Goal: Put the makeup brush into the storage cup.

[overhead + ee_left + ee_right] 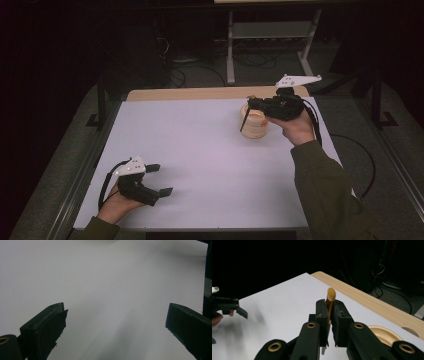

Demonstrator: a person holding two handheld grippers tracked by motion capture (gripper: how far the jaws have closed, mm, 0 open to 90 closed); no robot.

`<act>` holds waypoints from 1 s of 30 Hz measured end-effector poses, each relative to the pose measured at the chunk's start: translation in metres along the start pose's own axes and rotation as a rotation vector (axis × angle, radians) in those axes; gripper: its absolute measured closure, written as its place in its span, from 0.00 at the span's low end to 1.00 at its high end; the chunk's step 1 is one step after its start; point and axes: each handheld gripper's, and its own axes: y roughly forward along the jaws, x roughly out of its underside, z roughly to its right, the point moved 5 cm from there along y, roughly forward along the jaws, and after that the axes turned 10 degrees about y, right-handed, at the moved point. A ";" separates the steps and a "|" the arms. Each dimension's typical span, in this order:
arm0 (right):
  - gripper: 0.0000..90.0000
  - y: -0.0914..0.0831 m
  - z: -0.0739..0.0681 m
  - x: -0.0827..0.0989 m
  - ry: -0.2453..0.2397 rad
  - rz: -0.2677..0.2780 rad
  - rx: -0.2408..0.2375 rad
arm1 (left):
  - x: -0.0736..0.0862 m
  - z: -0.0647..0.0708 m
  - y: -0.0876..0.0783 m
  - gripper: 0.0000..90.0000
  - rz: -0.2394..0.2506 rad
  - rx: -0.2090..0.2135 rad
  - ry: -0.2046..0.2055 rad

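While the right gripper (pixel 331 312) stands closed, its two black jaws pinch a slim yellow-brown stick (pixel 331 295) between them, so that the stick's rounded end rises just above the jaw tips in the right gripper view. What the stick is exactly cannot be told; in the high view its lower part (pixel 244 122) slants darkly down across the near side of a pale wooden container (pixel 254 125), and whether it touches the container is not clear. This container stands on the white table (pixel 200 150), toward the far right corner, and the right gripper (pixel 253 104) hangs just above its rim, held by a hand (pixel 297 129) in an olive-green sleeve (pixel 325 185). From the right gripper view the container's round cream top (pixel 384 333) shows below and to the side of the jaws, close to the table's wooden far edge (pixel 372 303).

Well apart from the container, at the near left corner of the table, the left gripper (pixel 162 179) rests low in the other hand (pixel 117 205). Its jaws stand wide apart, with nothing between them but the bare white surface (pixel 112 290) in the left gripper view. From the right gripper view that same gripper (pixel 239 308) appears far off, beyond the stick, its jaws likewise spread.
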 end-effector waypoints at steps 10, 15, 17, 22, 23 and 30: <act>0.92 0.002 0.010 -0.008 0.013 0.012 0.024 | 0.001 -0.001 0.000 0.03 -0.001 0.002 0.000; 0.92 0.002 0.014 -0.016 0.011 0.025 0.040 | 0.001 -0.001 0.000 0.03 0.000 0.000 0.003; 0.92 0.002 0.017 -0.018 0.018 0.028 0.048 | 0.001 -0.001 0.000 0.03 0.002 -0.001 -0.003; 0.93 0.003 0.026 -0.020 0.026 0.041 0.068 | 0.001 -0.001 0.000 0.03 0.004 -0.001 -0.004; 0.93 0.003 0.027 -0.020 0.028 0.044 0.072 | 0.002 -0.002 0.000 0.03 -0.006 0.000 0.006; 0.93 0.003 0.036 -0.024 0.036 0.062 0.095 | 0.002 -0.002 0.001 0.03 -0.005 0.002 0.001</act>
